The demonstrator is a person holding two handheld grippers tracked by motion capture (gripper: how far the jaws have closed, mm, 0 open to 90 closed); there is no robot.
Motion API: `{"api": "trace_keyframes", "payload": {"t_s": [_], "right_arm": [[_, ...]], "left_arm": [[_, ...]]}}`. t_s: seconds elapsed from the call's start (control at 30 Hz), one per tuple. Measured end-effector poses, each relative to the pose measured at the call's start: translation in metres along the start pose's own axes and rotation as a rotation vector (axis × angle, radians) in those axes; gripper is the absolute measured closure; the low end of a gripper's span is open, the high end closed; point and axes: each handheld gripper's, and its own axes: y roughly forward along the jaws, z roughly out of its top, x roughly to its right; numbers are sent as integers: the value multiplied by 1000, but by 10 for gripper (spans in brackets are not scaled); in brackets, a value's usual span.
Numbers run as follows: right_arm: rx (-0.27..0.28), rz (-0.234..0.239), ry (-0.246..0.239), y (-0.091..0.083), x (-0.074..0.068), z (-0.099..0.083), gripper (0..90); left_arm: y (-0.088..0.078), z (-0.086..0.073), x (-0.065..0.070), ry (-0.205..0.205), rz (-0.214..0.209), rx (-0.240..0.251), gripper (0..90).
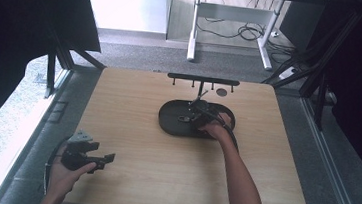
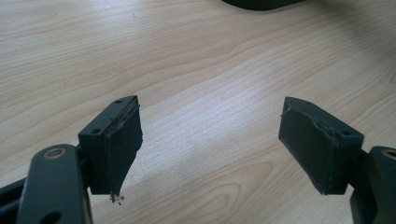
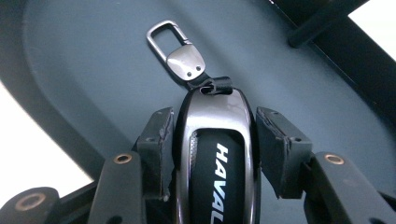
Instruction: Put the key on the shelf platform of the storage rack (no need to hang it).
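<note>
Item: glossy black key fob with chrome rim and white HAVAL lettering (image 3: 215, 158), clamped by its long sides in your right gripper (image 3: 212, 144), low over the dark grey oval tray (image 3: 84, 70) mid-table.

Axis: long axis runs along the jaws; the silver snap-hook clasp (image 3: 180, 53) leads, pointing away from you and angled slightly left in the right gripper view.

Handling: keep the clamp square, settle the clasp end first, release only once it rests.

Left gripper (image 2: 210, 140): jaws apart, empty, over the light wooden table (image 2: 196, 60).
</note>
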Motion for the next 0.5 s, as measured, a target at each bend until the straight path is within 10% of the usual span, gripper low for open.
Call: {"api": "trace_keyframes", "payload": {"t_s": [0.5], "right_arm": [[-6,7,21,6,2,-6,431]], "left_arm": [[2,0,0,1,-2,-13,211]]}}
